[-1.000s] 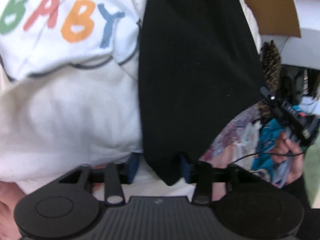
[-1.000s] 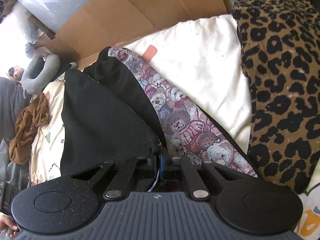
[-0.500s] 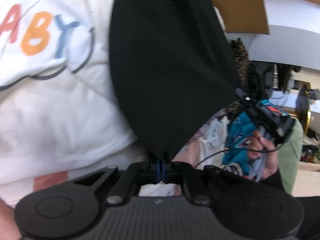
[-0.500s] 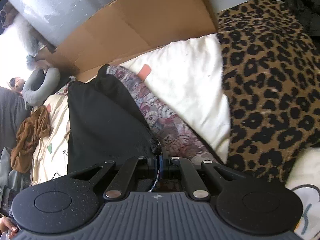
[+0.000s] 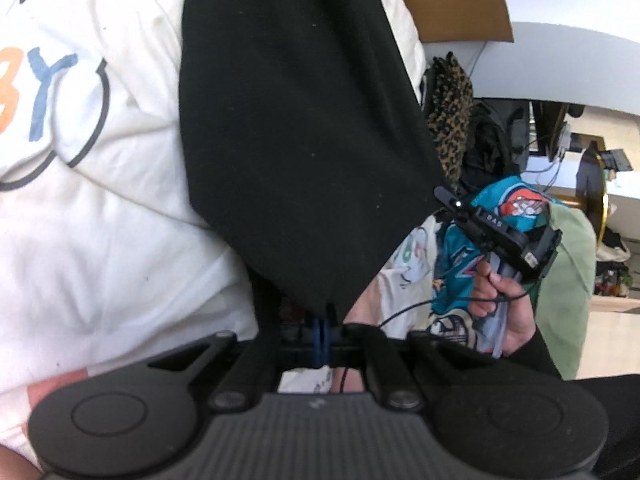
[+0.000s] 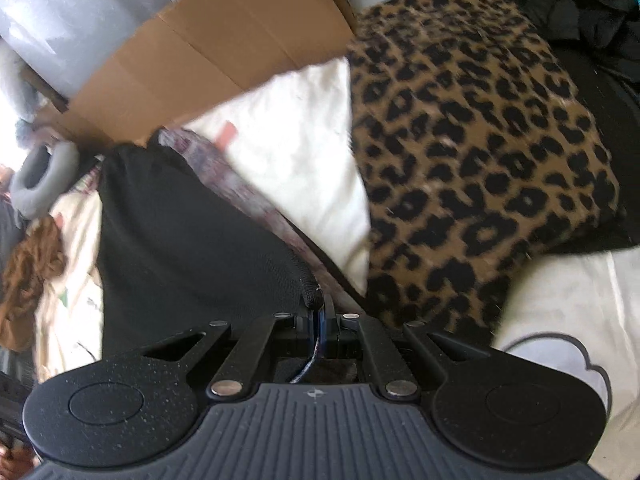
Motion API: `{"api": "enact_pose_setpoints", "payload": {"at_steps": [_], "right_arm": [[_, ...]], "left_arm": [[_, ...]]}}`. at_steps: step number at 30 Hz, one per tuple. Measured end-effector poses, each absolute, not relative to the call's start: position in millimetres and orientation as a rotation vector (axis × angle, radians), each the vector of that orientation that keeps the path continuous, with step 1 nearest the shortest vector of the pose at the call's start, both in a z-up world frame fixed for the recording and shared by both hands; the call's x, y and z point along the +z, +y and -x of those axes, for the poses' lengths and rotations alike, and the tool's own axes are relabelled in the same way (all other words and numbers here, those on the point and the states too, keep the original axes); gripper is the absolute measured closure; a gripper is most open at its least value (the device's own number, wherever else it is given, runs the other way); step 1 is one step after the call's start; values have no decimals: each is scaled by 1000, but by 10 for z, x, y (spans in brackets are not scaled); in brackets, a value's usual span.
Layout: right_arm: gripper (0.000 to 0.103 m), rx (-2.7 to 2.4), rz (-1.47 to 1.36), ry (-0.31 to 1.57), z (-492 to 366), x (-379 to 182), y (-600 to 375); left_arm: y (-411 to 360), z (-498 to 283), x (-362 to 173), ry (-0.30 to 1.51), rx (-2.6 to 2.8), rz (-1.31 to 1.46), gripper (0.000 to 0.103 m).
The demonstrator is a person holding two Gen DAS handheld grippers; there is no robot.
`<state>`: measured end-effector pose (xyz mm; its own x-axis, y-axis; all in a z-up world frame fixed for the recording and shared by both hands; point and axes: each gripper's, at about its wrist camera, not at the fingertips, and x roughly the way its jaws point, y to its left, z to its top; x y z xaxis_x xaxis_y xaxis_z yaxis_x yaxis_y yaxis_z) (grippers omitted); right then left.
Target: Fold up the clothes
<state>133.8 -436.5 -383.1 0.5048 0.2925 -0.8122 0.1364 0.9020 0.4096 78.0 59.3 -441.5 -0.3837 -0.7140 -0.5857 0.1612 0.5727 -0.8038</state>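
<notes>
Both sets of jaws are clamped shut on the black garment (image 5: 304,128): your left gripper (image 5: 322,330) pinches a pointed corner at 6 o'clock, your right gripper (image 6: 320,320) bites its hemmed edge. Holding two points lets the cloth hang taut above the white BABY-print bedding (image 5: 80,208), so an edge can be squared. Leopard-print fabric (image 6: 472,168) lies at 1 o'clock.

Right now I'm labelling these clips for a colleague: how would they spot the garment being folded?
Start at the leopard-print plush blanket on the white bedding. Just left lies the plain black cloth garment, pinched by the right gripper and left gripper. It alone is unpatterned black.
</notes>
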Motion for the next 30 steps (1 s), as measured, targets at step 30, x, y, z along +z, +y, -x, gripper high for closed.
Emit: {"api": "enact_pose_setpoints", "payload": {"at_steps": [30], "right_arm": [[102,26,-431,1094,-1308,-4004,-4477]], "left_arm": [[305,-680,-4728,1772,-1016,483,102]]}}
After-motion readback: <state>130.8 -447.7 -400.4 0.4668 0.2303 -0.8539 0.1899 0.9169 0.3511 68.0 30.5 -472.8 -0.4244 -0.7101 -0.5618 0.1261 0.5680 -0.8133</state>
